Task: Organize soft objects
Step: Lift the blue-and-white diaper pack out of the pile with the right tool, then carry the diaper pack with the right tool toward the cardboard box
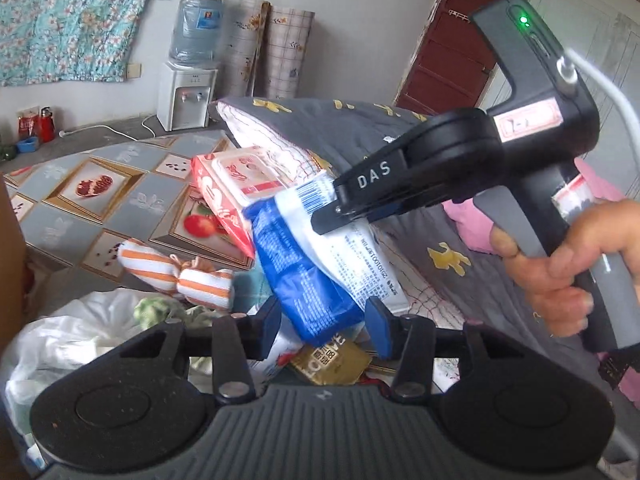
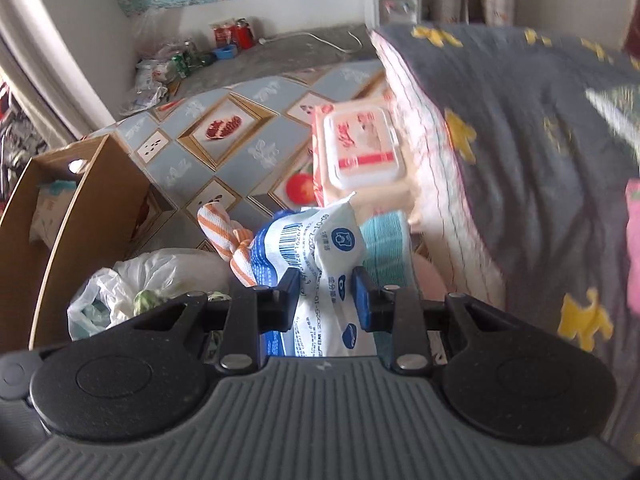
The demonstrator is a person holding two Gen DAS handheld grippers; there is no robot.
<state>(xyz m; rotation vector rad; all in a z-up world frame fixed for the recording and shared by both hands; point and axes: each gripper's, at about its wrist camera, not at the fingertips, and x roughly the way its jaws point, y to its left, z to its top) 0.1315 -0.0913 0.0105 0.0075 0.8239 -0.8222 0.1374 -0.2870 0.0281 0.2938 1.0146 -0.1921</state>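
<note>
Mid-frame, the right gripper [image 2: 326,298] pinches the blue-and-white tissue pack [image 2: 320,264] aloft for sorting, while the left gripper [image 1: 322,320] stands spread around its lower end, gripping nothing.

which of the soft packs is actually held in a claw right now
The blue and white tissue pack, pinched by the right claw; the red wet-wipes pack just leans against the pillow.

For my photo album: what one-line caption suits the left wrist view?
Right gripper lifts a blue-and-white tissue pack while the left gripper stands open around it.
</note>
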